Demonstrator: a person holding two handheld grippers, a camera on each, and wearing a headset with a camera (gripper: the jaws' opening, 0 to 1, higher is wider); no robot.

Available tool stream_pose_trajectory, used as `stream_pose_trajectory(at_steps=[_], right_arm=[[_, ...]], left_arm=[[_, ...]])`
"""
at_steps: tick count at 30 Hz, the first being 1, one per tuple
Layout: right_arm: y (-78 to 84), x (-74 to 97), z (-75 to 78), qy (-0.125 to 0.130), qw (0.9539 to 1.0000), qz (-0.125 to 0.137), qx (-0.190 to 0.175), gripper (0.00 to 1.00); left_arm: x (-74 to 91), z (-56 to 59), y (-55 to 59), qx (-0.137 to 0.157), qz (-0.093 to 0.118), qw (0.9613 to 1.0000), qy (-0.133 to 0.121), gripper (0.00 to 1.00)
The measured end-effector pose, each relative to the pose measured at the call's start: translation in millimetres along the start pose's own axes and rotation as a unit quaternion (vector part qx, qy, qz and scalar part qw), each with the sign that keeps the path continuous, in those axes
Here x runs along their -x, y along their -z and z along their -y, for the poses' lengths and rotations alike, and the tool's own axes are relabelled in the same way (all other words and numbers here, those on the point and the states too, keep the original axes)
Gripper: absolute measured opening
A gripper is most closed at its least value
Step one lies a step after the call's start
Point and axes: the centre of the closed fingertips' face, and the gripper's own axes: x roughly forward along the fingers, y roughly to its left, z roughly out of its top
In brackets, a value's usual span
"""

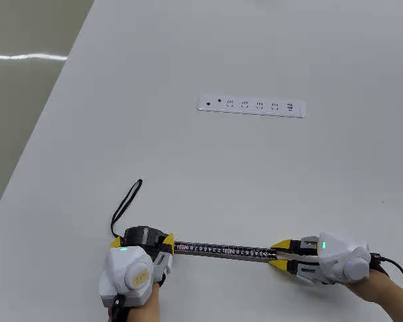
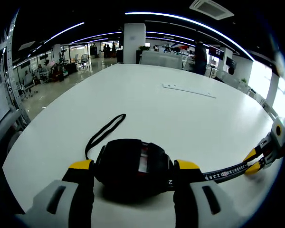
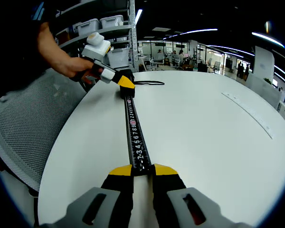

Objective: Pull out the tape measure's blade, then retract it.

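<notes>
My left tool is clenched on the black plastic tape measure case, with one yellow-tipped jaw on each flank. In the left gripper view the case sits between the two jaws and rests on the white bench.

The landmark is the long white power strip. The case lies well apart from it on the side nearer me, out past the strip's left end.

The dark steel blade with white numerals is drawn out of the case. It runs roughly parallel to the strip, on the strip's near side and well apart from it. It lies low over the bench (I can't tell if it touches).

My right tool is clamped on the blade's far end, on the near side of the strip's right end. In the right gripper view the two yellow tips are pinched nearly together with the blade between them. The numerals run away toward the left tool, which a hand holds.

The case's thin black wrist strap loop lies flat on the bench. It trails from the case toward the strip's side and stays left of the strip and well apart from it. In the left gripper view the strip lies far beyond the strap, and the right tool shows at the right edge, on the blade.
</notes>
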Motion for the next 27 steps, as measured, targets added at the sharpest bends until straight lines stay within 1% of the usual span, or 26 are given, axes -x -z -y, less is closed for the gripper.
stream_pose_trajectory(at_steps=[6,16,27], right_arm=[[0.4,0.3,-0.2,-0.001,1.0000,0.000,0.001,0.13],[-0.1,0.9,-0.4,0.001,1.0000,-0.002,0.001,0.13],[-1.7,1.6,-0.2,0.003,1.0000,-0.002,0.004,0.13]], left_arm=[[-0.6,-0.5,1.7,0.019,-0.005,0.9998,-0.002,0.66],[0.2,-0.5,1.7,0.021,-0.009,0.9997,-0.002,0.64],[-0.5,-0.6,2.3,0.020,-0.003,0.9998,-0.002,0.63]])
